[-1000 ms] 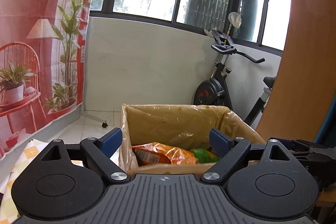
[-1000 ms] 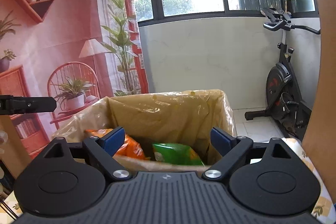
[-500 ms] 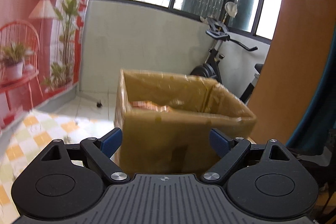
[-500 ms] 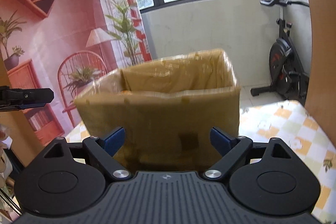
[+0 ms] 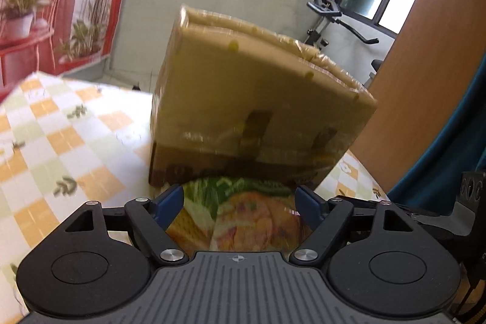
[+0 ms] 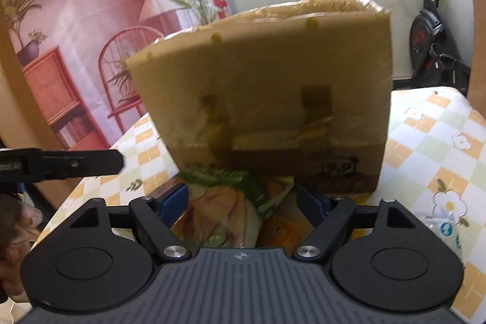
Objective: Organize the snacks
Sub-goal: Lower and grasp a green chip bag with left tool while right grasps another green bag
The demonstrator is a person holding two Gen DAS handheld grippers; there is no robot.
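A tape-wrapped cardboard box (image 5: 258,99) stands on the checked tablecloth, and it also shows in the right wrist view (image 6: 273,93). A snack bag printed with green leaves and orange food (image 5: 243,217) lies on the table right in front of the box. My left gripper (image 5: 240,202) is open, its blue fingertips on either side of the bag. In the right wrist view the same bag (image 6: 224,211) lies between the open fingers of my right gripper (image 6: 241,199). The box's inside is hidden from both views.
The tablecloth (image 5: 60,148) is orange, white and green checks. A small blue-white packet (image 6: 443,226) lies at the right. The left gripper's body (image 6: 60,164) reaches in at the left. An exercise bike (image 6: 431,38) and a printed backdrop stand beyond the table.
Both grippers have dropped from above the box rim to table level in front of it. The snack bag on the table has come into view between the fingers of each.
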